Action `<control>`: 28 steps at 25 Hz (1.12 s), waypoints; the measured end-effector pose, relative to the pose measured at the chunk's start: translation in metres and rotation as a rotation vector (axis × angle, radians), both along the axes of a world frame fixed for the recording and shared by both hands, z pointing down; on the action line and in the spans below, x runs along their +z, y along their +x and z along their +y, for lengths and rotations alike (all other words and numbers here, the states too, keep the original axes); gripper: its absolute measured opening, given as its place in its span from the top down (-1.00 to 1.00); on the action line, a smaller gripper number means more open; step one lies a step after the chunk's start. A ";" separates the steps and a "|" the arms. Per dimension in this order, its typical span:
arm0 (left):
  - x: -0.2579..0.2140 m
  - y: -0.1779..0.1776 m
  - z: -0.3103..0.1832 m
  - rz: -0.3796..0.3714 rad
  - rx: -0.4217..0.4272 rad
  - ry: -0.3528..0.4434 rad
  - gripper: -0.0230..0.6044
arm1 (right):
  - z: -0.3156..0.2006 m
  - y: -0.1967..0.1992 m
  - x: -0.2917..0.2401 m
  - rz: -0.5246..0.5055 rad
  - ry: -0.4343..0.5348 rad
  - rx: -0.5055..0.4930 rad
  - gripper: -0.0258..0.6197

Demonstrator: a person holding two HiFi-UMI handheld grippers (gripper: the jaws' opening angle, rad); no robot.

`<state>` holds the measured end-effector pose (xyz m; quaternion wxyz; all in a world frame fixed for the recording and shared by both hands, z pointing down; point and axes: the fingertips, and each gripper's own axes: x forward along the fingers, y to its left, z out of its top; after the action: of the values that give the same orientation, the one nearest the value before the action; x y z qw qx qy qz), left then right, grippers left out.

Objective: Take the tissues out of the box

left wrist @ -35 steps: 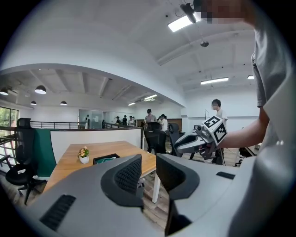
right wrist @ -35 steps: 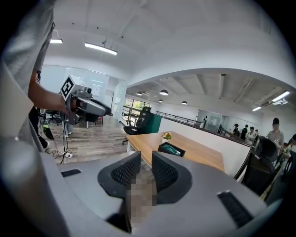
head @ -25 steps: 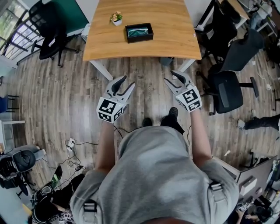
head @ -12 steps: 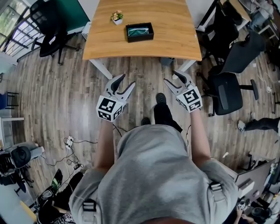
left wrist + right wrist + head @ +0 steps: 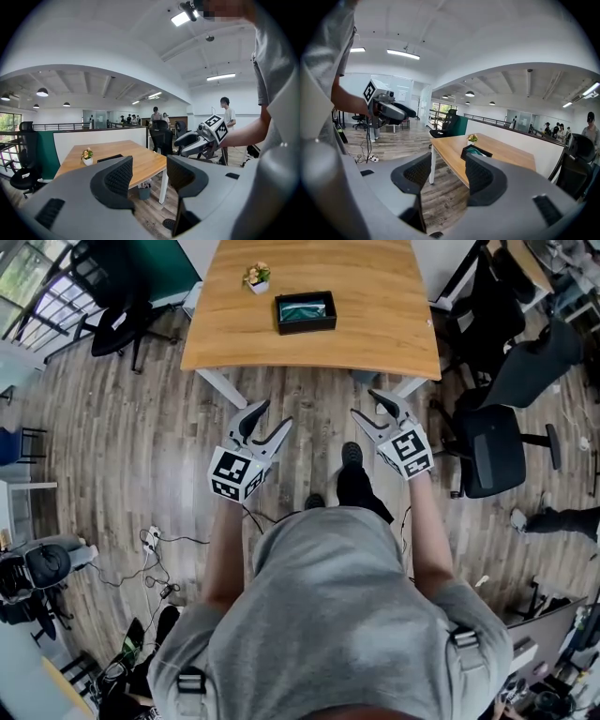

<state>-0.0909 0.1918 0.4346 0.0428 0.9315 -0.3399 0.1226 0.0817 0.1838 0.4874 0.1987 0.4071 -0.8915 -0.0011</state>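
A black open-topped box [image 5: 306, 312] with teal tissue packaging inside sits on the wooden table [image 5: 375, 324], far ahead of both grippers. In the right gripper view the box [image 5: 474, 151] shows just above the jaws. The left gripper view shows only its dark edge [image 5: 108, 158] beside the left jaw. My left gripper [image 5: 270, 418] hangs over the floor short of the table, its jaws opening with nothing between them. My right gripper [image 5: 367, 407] is level with it, open and empty. Each gripper's own view, left [image 5: 149, 168] and right [image 5: 447, 168], shows bare pads.
A small potted plant [image 5: 256, 277] stands on the table left of the box. Black office chairs stand at the right [image 5: 487, 451] and at the far left [image 5: 117, 320]. Cables [image 5: 155, 549] lie on the wood floor at the left. People stand in the background.
The person has stepped one foot forward toward the table. Both grippers stay at about the same place in front of the body, with their jaws spread a little wider.
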 end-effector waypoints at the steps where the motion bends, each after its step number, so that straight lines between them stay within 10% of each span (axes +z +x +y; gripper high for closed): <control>1: 0.000 0.002 -0.004 -0.004 -0.004 -0.002 0.20 | -0.005 0.001 0.001 0.001 -0.004 -0.008 0.19; 28: 0.012 0.077 -0.163 -0.021 -0.159 -0.067 0.20 | -0.182 0.051 0.028 -0.043 -0.098 -0.202 0.20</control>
<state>-0.0134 0.0285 0.4462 0.0798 0.8982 -0.4091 0.1398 0.1323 0.0013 0.5150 0.1980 0.3049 -0.9311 0.0315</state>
